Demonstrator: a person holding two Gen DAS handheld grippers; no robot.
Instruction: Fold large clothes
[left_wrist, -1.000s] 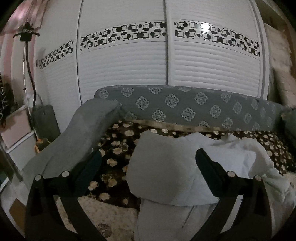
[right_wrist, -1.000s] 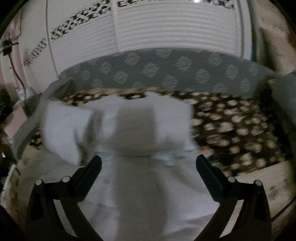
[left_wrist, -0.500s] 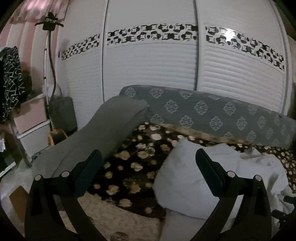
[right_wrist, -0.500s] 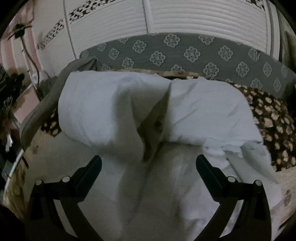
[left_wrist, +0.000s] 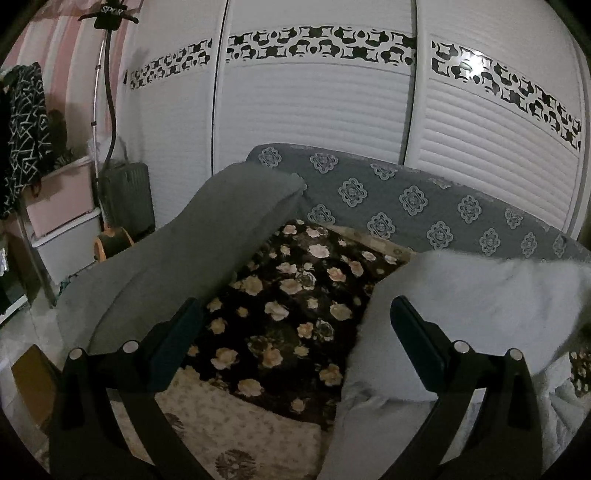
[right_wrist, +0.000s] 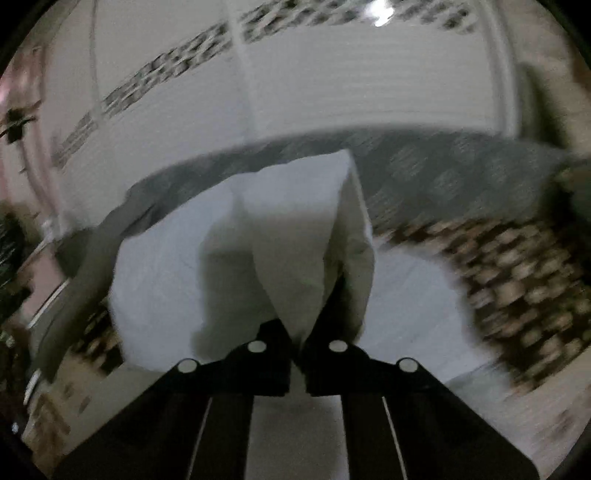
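- centrally, right gripper (right_wrist: 297, 328): jaws have just closed, pinching a fold of the white garment (right_wrist: 258, 236), which rises in a peak above the fingertips.
- left gripper (left_wrist: 295, 325): jaws spread wide, nothing between them, over the dark floral blanket (left_wrist: 288, 295).
- white garment (left_wrist: 472, 314): lies on the sofa seat, beside the grey armrest cover (left_wrist: 207, 236), before the patterned backrest (left_wrist: 424, 206).
- background: white louvred wardrobe doors (left_wrist: 314, 110); right view blurred.

Left wrist view looks forward and slightly down over the sofa (left_wrist: 406, 199) toward the white doors (left_wrist: 314, 110), at medium range. Right wrist view faces the same way, blurred, close behind the white garment (right_wrist: 258, 240). Both share sofa, doors, garment
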